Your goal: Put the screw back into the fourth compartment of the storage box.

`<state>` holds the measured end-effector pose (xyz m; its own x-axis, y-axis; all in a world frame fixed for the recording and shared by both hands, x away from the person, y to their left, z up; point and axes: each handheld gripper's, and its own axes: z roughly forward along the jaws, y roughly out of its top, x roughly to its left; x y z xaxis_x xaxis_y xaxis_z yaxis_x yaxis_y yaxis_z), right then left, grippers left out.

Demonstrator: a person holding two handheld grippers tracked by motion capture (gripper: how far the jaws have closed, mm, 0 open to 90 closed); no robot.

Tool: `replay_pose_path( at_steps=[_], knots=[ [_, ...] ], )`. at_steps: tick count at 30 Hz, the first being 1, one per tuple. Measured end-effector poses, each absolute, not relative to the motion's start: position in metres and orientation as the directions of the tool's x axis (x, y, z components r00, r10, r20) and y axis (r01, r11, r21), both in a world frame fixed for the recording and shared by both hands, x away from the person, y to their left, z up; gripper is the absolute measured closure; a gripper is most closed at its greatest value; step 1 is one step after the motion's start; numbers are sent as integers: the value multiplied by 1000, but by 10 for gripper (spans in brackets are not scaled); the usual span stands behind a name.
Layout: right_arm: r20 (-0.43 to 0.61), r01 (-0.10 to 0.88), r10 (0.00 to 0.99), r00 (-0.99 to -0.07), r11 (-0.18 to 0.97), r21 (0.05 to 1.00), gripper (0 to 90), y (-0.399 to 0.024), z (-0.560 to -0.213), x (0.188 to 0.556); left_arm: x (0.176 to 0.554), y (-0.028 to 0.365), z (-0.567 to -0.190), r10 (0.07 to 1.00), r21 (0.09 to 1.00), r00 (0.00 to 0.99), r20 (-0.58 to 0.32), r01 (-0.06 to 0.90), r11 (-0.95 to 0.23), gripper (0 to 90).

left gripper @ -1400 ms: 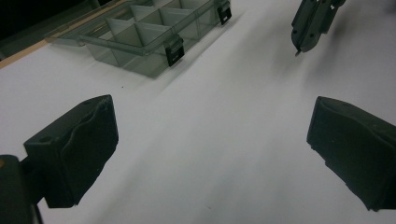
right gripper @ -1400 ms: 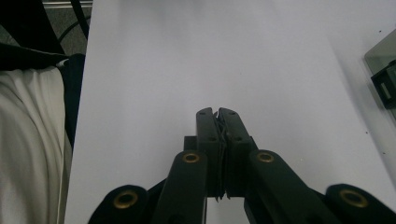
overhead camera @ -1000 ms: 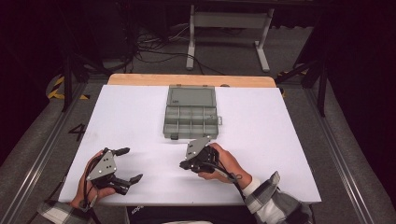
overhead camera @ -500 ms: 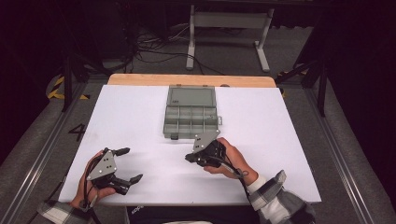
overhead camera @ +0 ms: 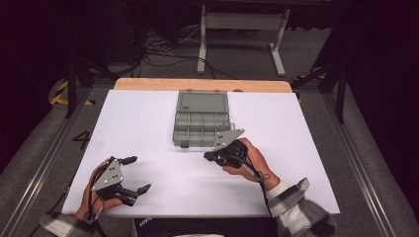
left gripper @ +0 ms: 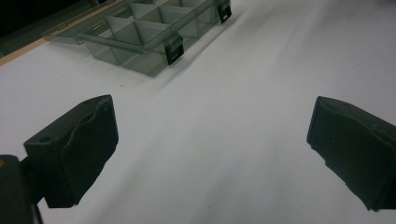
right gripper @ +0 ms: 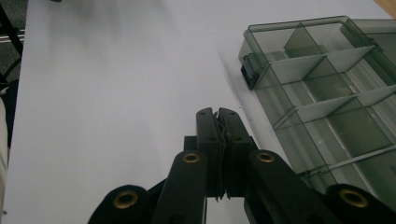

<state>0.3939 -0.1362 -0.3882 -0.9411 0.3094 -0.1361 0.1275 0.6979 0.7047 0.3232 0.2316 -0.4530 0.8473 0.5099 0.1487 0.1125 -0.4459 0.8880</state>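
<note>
A grey see-through compartment box [overhead camera: 201, 117] lies open on the white table, its lid folded back toward the far edge. Its divided cells look empty in the right gripper view [right gripper: 327, 88] and in the left gripper view [left gripper: 149, 32]. My right gripper [overhead camera: 208, 155] is shut with nothing between its jaws, close to the box's near right corner and pointing left. Its pressed-together fingertips [right gripper: 218, 116] hover over bare table beside the box's black latch [right gripper: 247, 72]. My left gripper [overhead camera: 133, 174] rests at the near left of the table, open, with only table between its pads [left gripper: 79, 149].
A white sheet [overhead camera: 148, 123] covers the table, with a wooden strip [overhead camera: 197, 84] along the far edge. Beyond it stand a metal stand [overhead camera: 237, 29] and cables on a dark floor. The person's plaid sleeves [overhead camera: 301, 212] reach in from the near side.
My right gripper has moved up and toward the box's near right corner, still shut. The left gripper has stayed in place.
</note>
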Motion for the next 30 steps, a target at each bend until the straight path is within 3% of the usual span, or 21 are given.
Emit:
replay_pose_path(
  at_steps=[16,30],
  knots=[
    [-165,165,402,-901,669,725,887,-157,-366,418,324,231,-454,507,887,849,145,116,-447,26],
    [-151,258,489,-859,669,697,887,-168,-354,465,325,230,-454,505,888,852,139,118,-444,26]
  ],
)
